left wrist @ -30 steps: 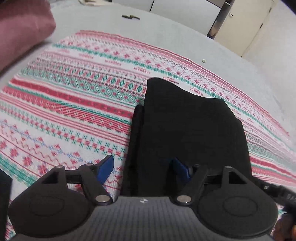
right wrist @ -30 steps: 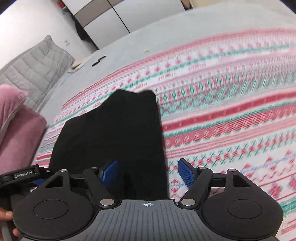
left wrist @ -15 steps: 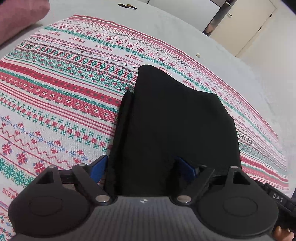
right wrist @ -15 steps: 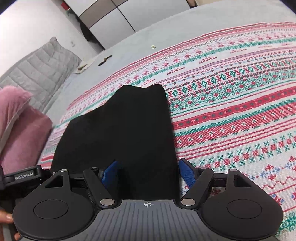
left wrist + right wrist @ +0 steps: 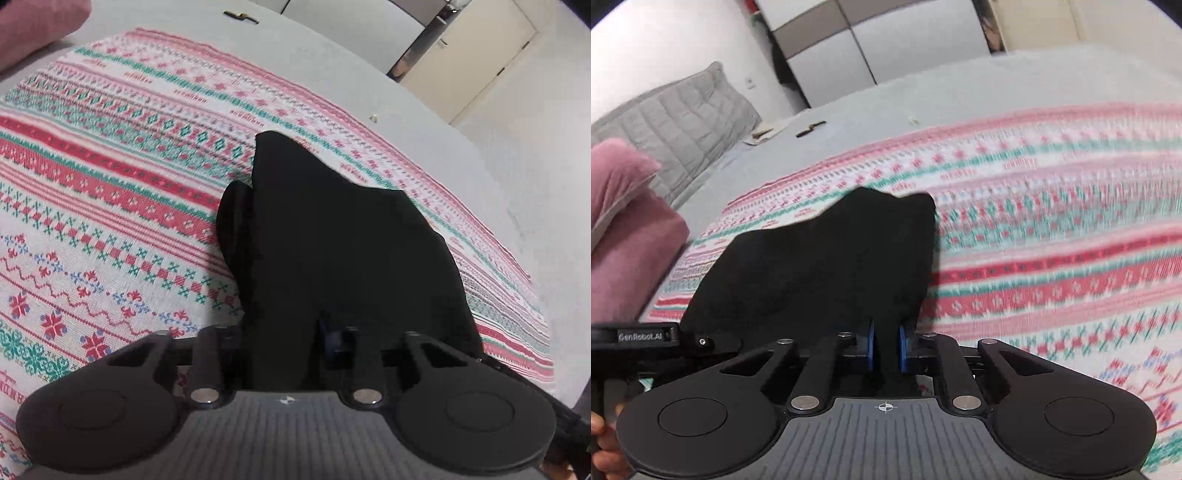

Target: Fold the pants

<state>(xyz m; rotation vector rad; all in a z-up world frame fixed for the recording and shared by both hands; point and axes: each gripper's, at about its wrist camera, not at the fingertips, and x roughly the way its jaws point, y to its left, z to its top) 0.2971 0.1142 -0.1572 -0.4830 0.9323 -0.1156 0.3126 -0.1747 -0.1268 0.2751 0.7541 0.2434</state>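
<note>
The black pants (image 5: 332,251) lie partly folded on a red, green and white patterned blanket (image 5: 110,206). My left gripper (image 5: 284,343) is shut on the near edge of the pants, with the cloth bunched between its jaws. In the right wrist view the pants (image 5: 820,266) rise from the blanket (image 5: 1052,236) toward my right gripper (image 5: 885,347), which is shut on their near right corner; the blue pads (image 5: 902,347) press the cloth. The left gripper's body (image 5: 646,338) shows at the left edge of that view.
The blanket covers a grey bed (image 5: 960,92). A pink pillow (image 5: 624,236) and a grey quilted pillow (image 5: 676,125) lie at the left. A small dark object (image 5: 240,16) lies on the sheet. Cupboards (image 5: 871,48) and a door (image 5: 476,55) stand beyond.
Both grippers closed from open onto the near edge of the pants. The cloth has bunched and lifted toward the grippers.
</note>
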